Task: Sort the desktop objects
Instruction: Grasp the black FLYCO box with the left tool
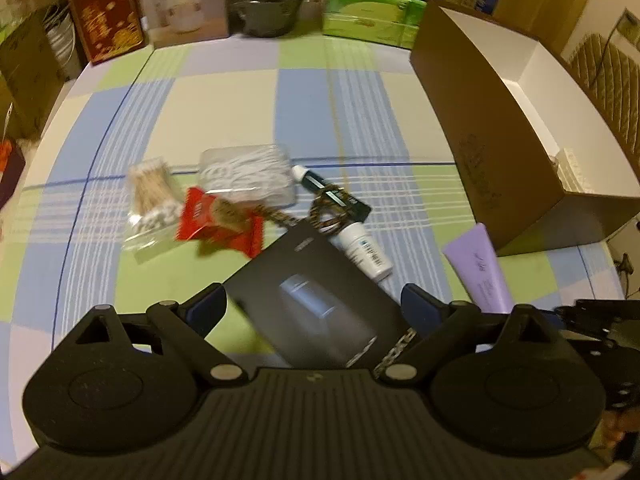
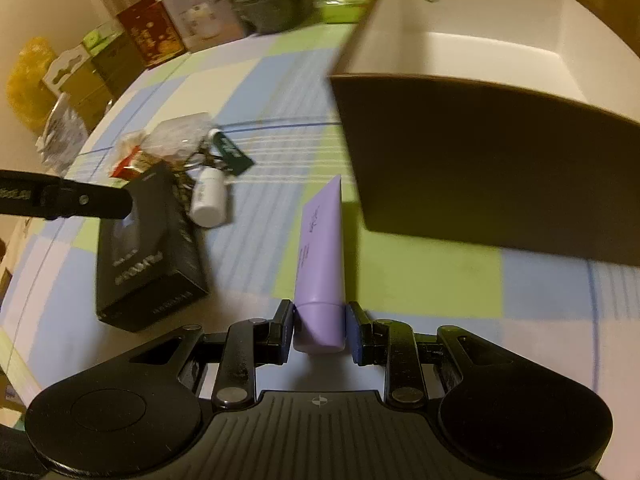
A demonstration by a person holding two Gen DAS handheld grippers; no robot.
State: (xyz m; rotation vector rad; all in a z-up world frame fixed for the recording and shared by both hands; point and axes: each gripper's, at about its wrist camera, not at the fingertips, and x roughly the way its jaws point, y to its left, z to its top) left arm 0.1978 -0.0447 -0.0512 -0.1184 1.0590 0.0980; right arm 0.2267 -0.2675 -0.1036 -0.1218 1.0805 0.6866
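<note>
My right gripper (image 2: 320, 330) is shut on the cap end of a purple tube (image 2: 322, 256), which points toward the brown box with a white inside (image 2: 472, 56). The tube also shows in the left wrist view (image 1: 478, 266). My left gripper (image 1: 314, 306) is open, its fingers either side of a black carton (image 1: 316, 300) on the checked cloth; the carton also shows in the right wrist view (image 2: 148, 248). Beyond it lie a white bottle (image 1: 366, 252), a dark green tube (image 1: 332, 194), a patterned cord (image 1: 326, 216), a red packet (image 1: 218, 222), cotton swabs (image 1: 150, 200) and a clear bag of white items (image 1: 248, 176).
The brown box (image 1: 516, 128) stands at the right of the table. Along the far edge stand a red box (image 1: 106, 14), a white carton (image 1: 182, 2), a dark pot (image 1: 266, 4) and green packs (image 1: 372, 18). More boxes stand off the left edge.
</note>
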